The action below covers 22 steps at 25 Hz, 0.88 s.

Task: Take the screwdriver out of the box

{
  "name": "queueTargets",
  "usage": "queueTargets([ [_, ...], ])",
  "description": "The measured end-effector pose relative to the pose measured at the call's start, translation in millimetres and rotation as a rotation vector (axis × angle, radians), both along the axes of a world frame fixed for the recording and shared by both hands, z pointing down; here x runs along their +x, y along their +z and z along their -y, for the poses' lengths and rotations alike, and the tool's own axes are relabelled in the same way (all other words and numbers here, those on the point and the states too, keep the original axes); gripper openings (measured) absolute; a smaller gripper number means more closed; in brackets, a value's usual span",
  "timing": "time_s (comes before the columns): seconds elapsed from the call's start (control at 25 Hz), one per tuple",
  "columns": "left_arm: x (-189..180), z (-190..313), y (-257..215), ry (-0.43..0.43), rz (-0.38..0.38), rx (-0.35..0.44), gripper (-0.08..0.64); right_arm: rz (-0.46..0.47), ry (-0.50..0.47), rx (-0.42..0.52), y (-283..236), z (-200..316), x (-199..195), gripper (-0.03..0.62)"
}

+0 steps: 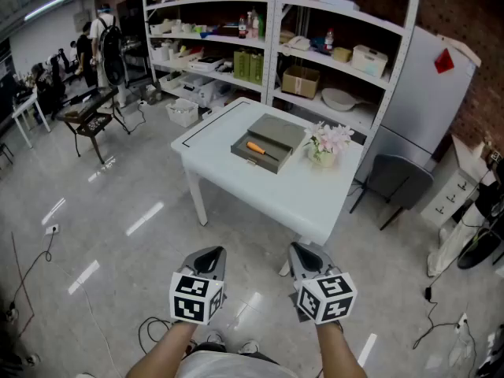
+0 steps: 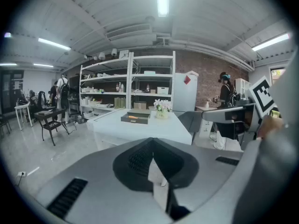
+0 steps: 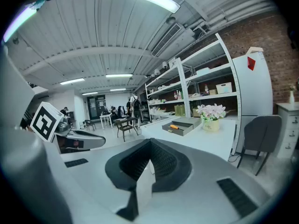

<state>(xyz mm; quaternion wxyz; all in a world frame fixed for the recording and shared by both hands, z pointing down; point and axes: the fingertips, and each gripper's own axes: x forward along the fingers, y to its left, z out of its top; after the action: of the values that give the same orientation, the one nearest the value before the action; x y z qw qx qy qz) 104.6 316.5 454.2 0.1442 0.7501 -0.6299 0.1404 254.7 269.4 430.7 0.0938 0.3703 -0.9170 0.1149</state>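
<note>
Since the table (image 1: 276,199) is well apart from both grippers, nothing is held. The left gripper (image 1: 210,252) is seen with jaws together and nothing between them. The right gripper (image 1: 302,249) is the same: pads met, empty. The task is judged not started, with the whole approach ahead.

The screwdriver (image 1: 257,148), with its orange handle, is found in the box (image 1: 277,130), laid flat in the open tray part on the box's 7 o'clock side. Whether the flat grey part at 1 o'clock is a folded-back lid or the box body cannot be told. Either way the tray is left uncovered from above, presumably so the tool can be reached straight down.

The box is set near the table's middle. The flowers (image 1: 327,140) are just beside it at 3 o'clock, and contact cannot be told. That side is judged the tight one for a jaw.

The layout is confirmed in the left gripper view, with the box (image 2: 134,120) at 12 o'clock of the jaws. In the right gripper view the box (image 3: 178,131) is at 1 o'clock, with the screwdriver (image 3: 173,126) showing orange.

Pose: both grippers are held low and close to the body, at 6 o'clock in the head view. They are side by side, near each other but not touching, marker cubes turned up to the camera. Both are pointed forward and slightly down toward the table, forearms roughly parallel. A carry pose is suggested, jaws shut for transit. They will have to be opened before the tray is reached.
</note>
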Motion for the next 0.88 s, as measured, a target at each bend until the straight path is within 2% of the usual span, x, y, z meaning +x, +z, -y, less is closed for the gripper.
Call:
queueTargets([
  [0.52,-7.8,16.5,10.3,-0.010,0.001,-0.011,0.005,-0.024,-0.021,0.015,9.7,15.9,-15.9,0.006],
  [0.88,-34.8,70.9,19.4,-0.006,-0.017,-0.021,0.005,-0.037,-0.024,0.015,15.0,68.7,-44.3,0.028],
])
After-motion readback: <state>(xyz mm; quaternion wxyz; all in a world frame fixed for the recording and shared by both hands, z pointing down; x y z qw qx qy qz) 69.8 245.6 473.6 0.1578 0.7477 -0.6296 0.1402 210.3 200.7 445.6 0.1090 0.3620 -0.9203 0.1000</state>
